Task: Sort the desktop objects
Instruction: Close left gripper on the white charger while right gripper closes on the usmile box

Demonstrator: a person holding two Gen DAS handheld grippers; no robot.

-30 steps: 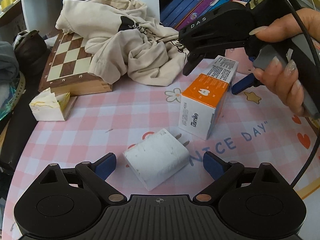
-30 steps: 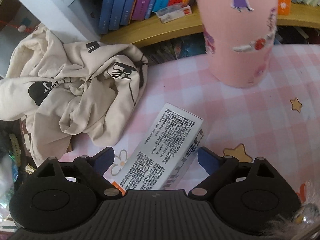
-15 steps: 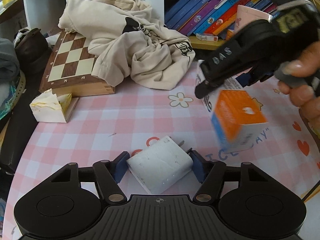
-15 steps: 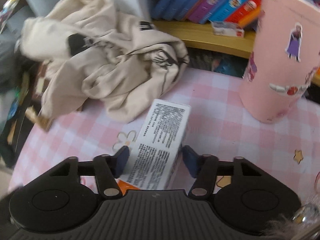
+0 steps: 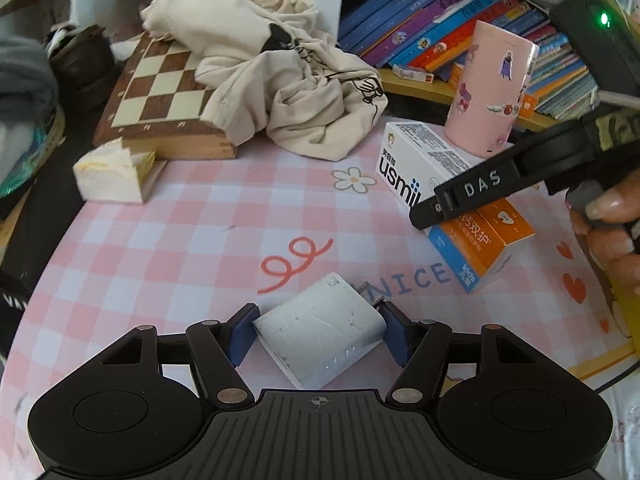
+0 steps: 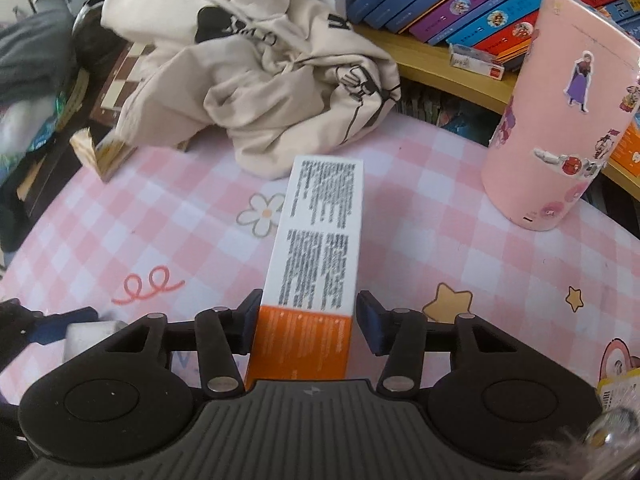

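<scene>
Tablecloth (image 5: 168,240): blue capitals "NICE" printed just beyond the white charger (image 5: 320,340), beside a red curl.
Box (image 5: 452,196): large dark letters "usmil", the rest hidden by the right gripper (image 5: 432,212); Chinese characters on its orange face; dense small print on its top, too fine to read in either view.
Right gripper arm: white letters "DAS" on its black side.
Chessboard (image 5: 160,88): small marks along its near edge, too small to read.
Books (image 5: 432,20): spine titles too small to read.
</scene>
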